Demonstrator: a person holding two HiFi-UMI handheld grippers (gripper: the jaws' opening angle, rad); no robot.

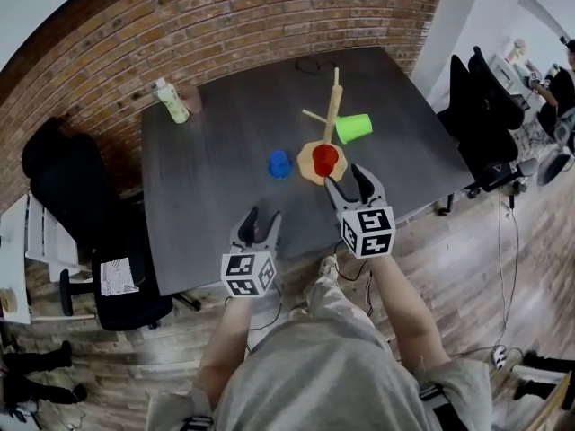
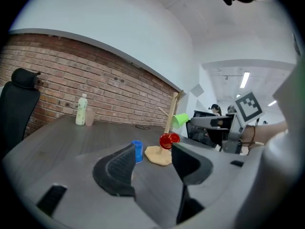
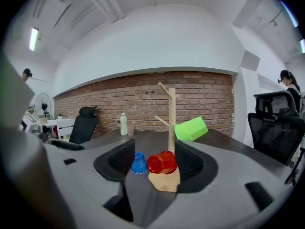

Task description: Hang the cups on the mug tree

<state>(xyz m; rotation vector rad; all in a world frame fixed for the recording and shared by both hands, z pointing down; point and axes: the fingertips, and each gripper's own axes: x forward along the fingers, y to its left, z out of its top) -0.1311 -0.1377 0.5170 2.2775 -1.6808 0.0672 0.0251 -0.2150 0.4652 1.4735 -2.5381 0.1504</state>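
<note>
The left gripper (image 1: 259, 219) and right gripper (image 1: 349, 180) both gape open, empty. The blue cup (image 1: 279, 163) stands upside down ahead of the left one, beside the mug tree (image 1: 331, 106).

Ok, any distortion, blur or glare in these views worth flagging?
Head view: heavy fisheye, the table edges bow, focus fine. Left gripper view: dark corners, bright ceiling light, mild glare. Right gripper view: brick wall curves; red cup sharp, no motion blur.
</note>
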